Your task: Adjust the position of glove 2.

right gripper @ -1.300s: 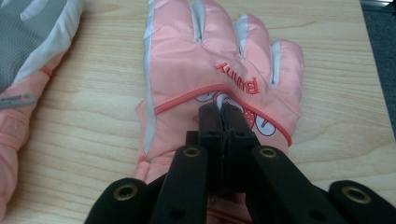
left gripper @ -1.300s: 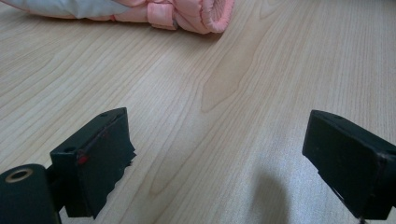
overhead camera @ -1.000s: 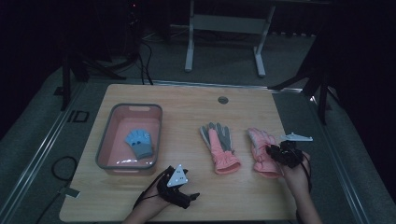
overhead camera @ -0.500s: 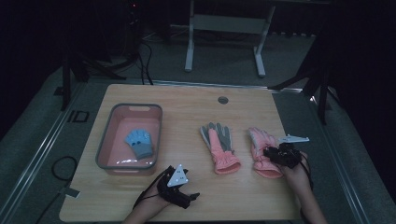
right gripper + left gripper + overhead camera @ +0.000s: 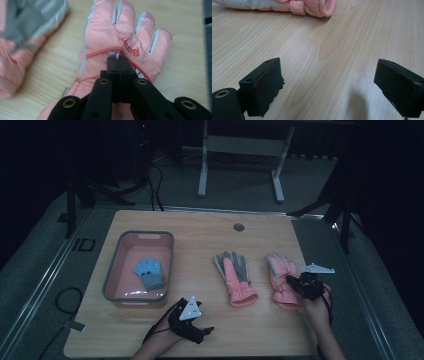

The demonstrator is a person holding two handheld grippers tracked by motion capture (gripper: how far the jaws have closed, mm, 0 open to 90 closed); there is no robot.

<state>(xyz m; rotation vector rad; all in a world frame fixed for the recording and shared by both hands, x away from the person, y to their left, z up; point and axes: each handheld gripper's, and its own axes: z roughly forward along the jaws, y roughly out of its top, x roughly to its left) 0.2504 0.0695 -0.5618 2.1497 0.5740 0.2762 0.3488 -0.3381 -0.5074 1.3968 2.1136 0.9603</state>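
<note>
The right gripper (image 5: pixel 119 60) has just closed, pinching the pink glove (image 5: pixel 120 47) near the table's right edge. The left gripper (image 5: pixel 332 82) rests spread wide. One blue glove (image 5: pixel 149 272) lies in the tub (image 5: pixel 112 285); both pink ones remain.

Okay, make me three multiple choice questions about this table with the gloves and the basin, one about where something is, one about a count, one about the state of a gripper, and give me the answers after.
1. Where does the blue glove lie?
A. Inside the pink basin
B. On the bare table beside the basin
C. On top of a pink glove

2. How many pink gloves lie on the table?
A. One
B. Two
C. Three

3. How do the fingers of the right gripper stand?
A. Wide open above the table
B. Shut on the blue glove
C. Closed together on the back of the right pink glove

Answers:
1 A: the high view shows it within the basin's grey rim.
2 B: the left pink glove and the right one lie side by side.
3 C: the right gripper view shows the fingers pressed together on the pink fabric.
</note>
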